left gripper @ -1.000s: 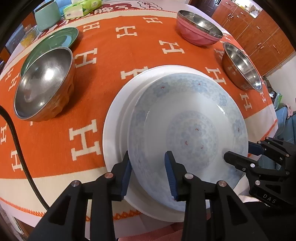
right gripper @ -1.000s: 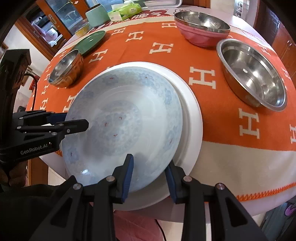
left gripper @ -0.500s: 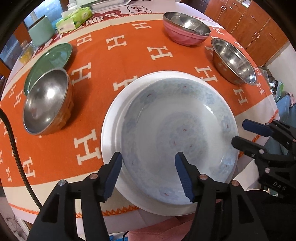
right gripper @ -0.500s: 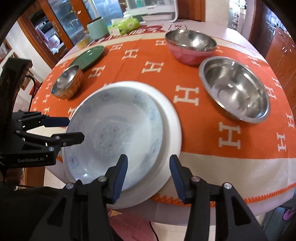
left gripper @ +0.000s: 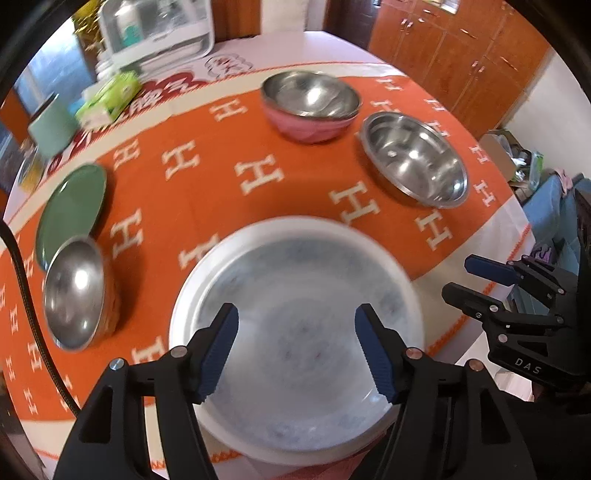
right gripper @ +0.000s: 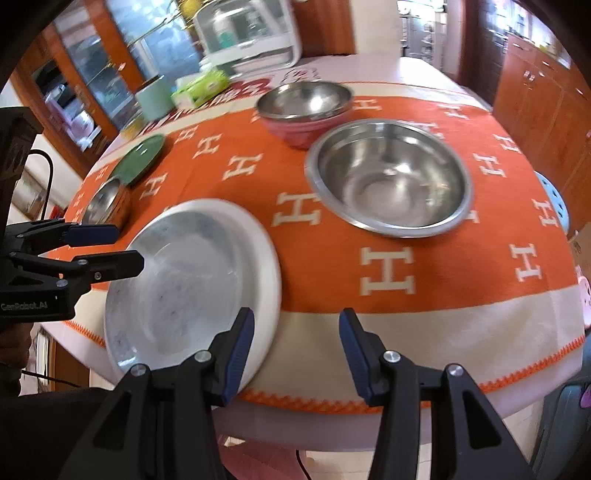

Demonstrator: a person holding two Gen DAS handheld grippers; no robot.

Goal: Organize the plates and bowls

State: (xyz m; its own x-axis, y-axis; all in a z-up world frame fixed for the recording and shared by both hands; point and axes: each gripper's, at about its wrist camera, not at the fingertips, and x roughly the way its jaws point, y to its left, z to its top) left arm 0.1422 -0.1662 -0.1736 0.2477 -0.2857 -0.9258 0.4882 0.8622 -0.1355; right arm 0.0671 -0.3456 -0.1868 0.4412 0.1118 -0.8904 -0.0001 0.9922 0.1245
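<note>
A blue-patterned plate (left gripper: 295,306) lies stacked on a larger white plate (left gripper: 207,273) at the table's near edge; the stack also shows in the right wrist view (right gripper: 177,291). My left gripper (left gripper: 297,350) is open and empty, hovering above the stack. My right gripper (right gripper: 295,350) is open and empty, just right of the stack, above the table edge. A wide steel bowl (right gripper: 388,177), a pink bowl with a steel inside (left gripper: 310,107), a small gold-sided steel bowl (left gripper: 74,291) and a green plate (left gripper: 70,214) stand apart on the orange cloth.
A mint canister (left gripper: 51,125), a green tissue pack (left gripper: 110,96) and a white rack (left gripper: 155,33) stand at the table's far side. Wooden cabinets (left gripper: 461,48) line the right wall. A black cable (left gripper: 26,295) hangs at the left.
Both grippers opened off the blue-patterned plate and pulled back and up. The plate now rests on the white plate.
</note>
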